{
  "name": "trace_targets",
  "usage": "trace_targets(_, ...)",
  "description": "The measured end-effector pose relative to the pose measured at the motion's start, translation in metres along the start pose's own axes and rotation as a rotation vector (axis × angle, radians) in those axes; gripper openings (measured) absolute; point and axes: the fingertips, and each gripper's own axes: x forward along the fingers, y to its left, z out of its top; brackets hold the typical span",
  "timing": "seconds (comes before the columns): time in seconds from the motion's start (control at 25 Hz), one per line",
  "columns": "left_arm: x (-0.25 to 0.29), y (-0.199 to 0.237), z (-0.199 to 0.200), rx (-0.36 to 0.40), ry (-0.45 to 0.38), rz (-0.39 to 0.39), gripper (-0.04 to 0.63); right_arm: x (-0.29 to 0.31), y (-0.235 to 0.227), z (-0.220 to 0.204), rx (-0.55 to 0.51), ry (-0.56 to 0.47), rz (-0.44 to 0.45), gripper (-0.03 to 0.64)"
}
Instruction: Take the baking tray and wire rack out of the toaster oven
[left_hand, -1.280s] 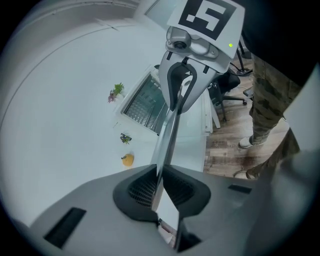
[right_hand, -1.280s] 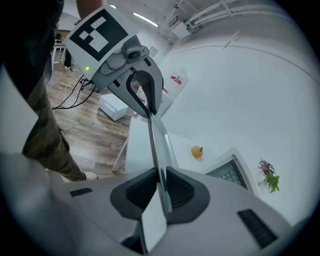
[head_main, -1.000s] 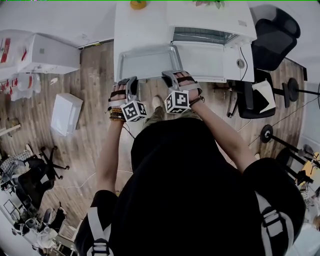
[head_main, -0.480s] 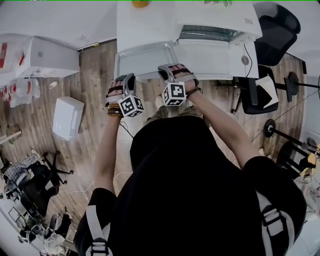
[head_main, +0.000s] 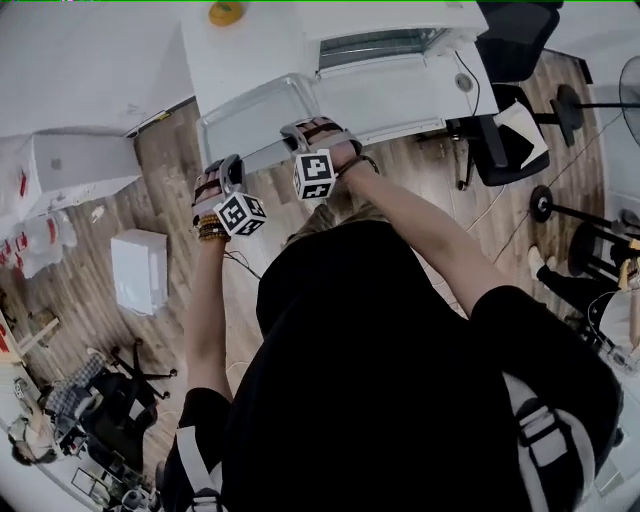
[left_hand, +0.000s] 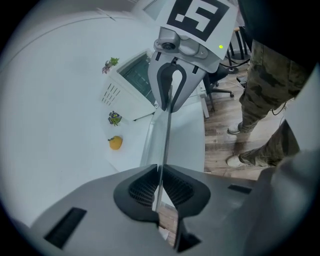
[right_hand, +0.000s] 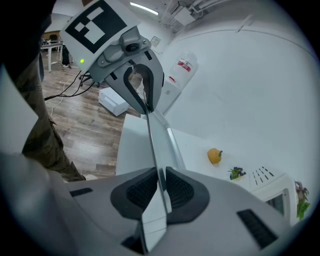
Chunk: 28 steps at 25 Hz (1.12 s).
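Baking tray (head_main: 258, 112), shallow, silvery, rectangular, is clamped at its near rim by left gripper (head_main: 228, 168) and right gripper (head_main: 303, 131).

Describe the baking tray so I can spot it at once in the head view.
At the white table at the top of the head view, look left of the white toaster oven. The baking tray is the shallow grey metal rectangle there, its near rim clamped by the left gripper and right gripper, unlike the small yellow object behind it.

A black top (head_main: 380, 350), camouflage trousers (left_hand: 270, 75) and beaded bracelets (head_main: 208, 228) are worn; the grey left tool (left_hand: 159, 185) and right tool (right_hand: 160, 187) are fitted with black-and-white marker cubes (head_main: 241, 213).
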Motion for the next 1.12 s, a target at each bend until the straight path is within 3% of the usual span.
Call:
trace_targets(0.2, 0.015, -0.002, 0.007, 0.034, -0.026, -0.043, 0.048, 0.005, -0.003, -0.01, -0.134, -0.009, 0.048, 0.057)
trace_targets(1.12, 0.056, -0.043, 0.018, -0.046, 0.013, -0.261, 0.051, 0.031, 0.021, -0.054, -0.172, 0.094, 0.239, 0.06)
